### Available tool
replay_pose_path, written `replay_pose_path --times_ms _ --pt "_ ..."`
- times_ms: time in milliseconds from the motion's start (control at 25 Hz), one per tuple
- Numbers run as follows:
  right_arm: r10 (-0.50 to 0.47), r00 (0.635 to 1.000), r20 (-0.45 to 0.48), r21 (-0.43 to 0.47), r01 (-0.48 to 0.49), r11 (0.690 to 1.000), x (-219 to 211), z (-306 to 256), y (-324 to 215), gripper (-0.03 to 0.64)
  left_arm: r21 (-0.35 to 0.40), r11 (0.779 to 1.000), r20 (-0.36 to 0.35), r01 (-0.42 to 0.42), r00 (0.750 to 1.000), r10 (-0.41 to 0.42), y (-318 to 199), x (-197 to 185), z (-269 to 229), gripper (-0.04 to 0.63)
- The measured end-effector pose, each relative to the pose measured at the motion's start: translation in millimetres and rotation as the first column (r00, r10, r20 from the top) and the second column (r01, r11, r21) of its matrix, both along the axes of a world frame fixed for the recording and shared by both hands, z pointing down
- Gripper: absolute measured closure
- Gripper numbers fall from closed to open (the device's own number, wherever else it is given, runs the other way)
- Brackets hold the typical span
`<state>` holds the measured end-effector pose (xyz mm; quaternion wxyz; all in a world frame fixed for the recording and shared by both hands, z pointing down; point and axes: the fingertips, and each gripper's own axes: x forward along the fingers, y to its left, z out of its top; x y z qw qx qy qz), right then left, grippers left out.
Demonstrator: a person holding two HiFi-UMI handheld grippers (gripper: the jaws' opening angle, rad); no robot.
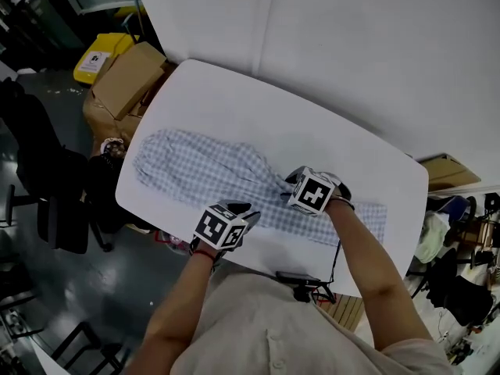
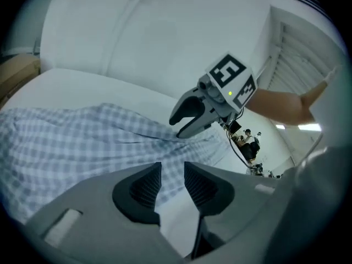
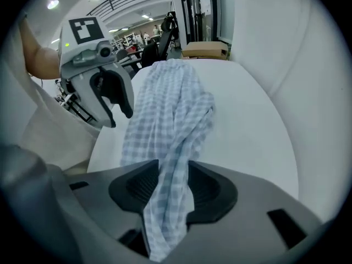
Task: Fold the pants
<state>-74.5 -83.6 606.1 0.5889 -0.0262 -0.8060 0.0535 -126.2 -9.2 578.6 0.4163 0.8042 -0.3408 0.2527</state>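
Blue-and-white checked pants [image 1: 203,166] lie stretched across the white table [image 1: 328,123], from its left end to its right front corner. My right gripper [image 1: 291,180] is at the middle of the pants, shut on a bunched fold of the fabric [image 3: 170,103]. In the right gripper view that fold fills the gap between the pads of the right gripper [image 3: 173,188]. My left gripper [image 1: 247,214] is over the near edge of the pants, close beside the right one. In the left gripper view, the left gripper [image 2: 172,183] has a narrow gap with no cloth in it, above the pants [image 2: 71,142].
Cardboard boxes [image 1: 129,76] and a yellow bin [image 1: 98,57] stand beyond the table's left end. A black chair [image 1: 47,186] is on the floor at the left. A white partition [image 1: 351,37] runs behind the table. More boxes and clutter [image 1: 453,233] sit at the right.
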Motion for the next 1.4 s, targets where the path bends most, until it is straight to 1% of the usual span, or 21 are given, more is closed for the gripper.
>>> replay_pose_path --times_ms 160,200,280,360,440,560,640,720,800,880,920,1000,1080,1200,1280,1400 --pt "0.010 0.999 -0.037 -0.046 -0.012 0.999 2.3 15.4 -3.5 0.444 -0.068 0.998 0.022 -0.013 1.000 0.015 -1.3 20.2 23.5 0.462" --pt "0.004 0.999 -0.047 -0.054 -0.007 0.999 3.7 19.0 -3.3 0.480 -0.085 0.996 0.034 -0.020 0.999 0.023 0.5 23.5 30.1 0.462" --pt "-0.006 0.999 -0.052 -0.057 0.003 0.998 5.9 22.0 -6.6 0.583 -0.120 0.992 0.067 -0.038 0.997 0.046 5.8 27.5 44.4 0.462" --pt "-0.002 0.999 -0.041 -0.073 -0.001 0.997 7.9 19.7 -16.1 0.586 -0.147 0.988 0.099 -0.052 0.993 0.067 12.0 28.4 57.5 0.462" --pt "0.024 0.999 -0.037 -0.062 -0.026 0.998 13.0 16.5 -38.7 0.588 -0.158 0.986 0.116 -0.053 0.991 0.072 15.9 27.8 64.9 0.464" --pt "0.116 0.993 -0.029 0.011 -0.115 0.993 22.2 15.6 -88.3 0.588 -0.175 0.983 0.127 -0.062 0.988 0.085 18.1 27.3 66.9 0.477" --pt "0.190 0.982 -0.024 0.085 -0.187 0.979 30.2 18.1 -116.7 0.588 -0.193 0.977 0.138 -0.090 0.983 0.118 22.8 28.0 67.4 0.477" --pt "0.234 0.972 -0.003 0.140 -0.231 0.963 38.9 15.2 -133.7 0.581 -0.204 0.973 0.145 -0.105 0.980 0.136 27.3 27.6 68.4 0.477" --pt "0.255 0.966 0.037 0.129 -0.257 0.958 48.7 3.9 -136.6 0.540 -0.213 0.972 0.143 -0.101 0.981 0.133 29.8 25.8 68.9 0.477" --pt "0.239 0.969 0.056 0.081 -0.243 0.967 67.5 -7.2 -125.2 0.495 -0.218 0.971 0.143 -0.103 0.980 0.136 33.7 24.4 64.7 0.476" --pt "0.217 0.975 0.050 0.056 -0.219 0.974 81.5 -11.0 -115.7 0.495 -0.209 0.972 0.145 -0.107 0.980 0.139 34.8 24.4 58.5 0.476" --pt "0.167 0.986 0.011 0.009 -0.167 0.986 117.5 -13.1 -94.6 0.495 -0.169 0.979 0.137 -0.117 0.981 0.140 31.3 29.1 39.8 0.476" --pt "0.133 0.990 -0.054 -0.020 -0.134 0.991 157.7 -5.5 -76.3 0.495 -0.134 0.982 0.105 -0.136 0.983 0.150 22.9 43.5 23.0 0.476" --pt "0.113 0.984 -0.138 -0.026 -0.117 0.993 205.5 9.9 -57.9 0.495 -0.117 0.973 0.059 -0.198 0.977 0.206 11.1 82.5 12.4 0.476" --pt "0.104 0.982 -0.160 -0.021 -0.109 0.994 223.6 16.9 -50.5 0.495 -0.114 0.962 0.049 -0.247 0.966 0.254 5.5 113.7 13.6 0.476" --pt "0.098 0.981 -0.168 0.001 -0.100 0.995 238.9 27.6 -44.1 0.495 -0.116 0.945 0.046 -0.306 0.949 0.313 0.5 157.0 20.7 0.476"
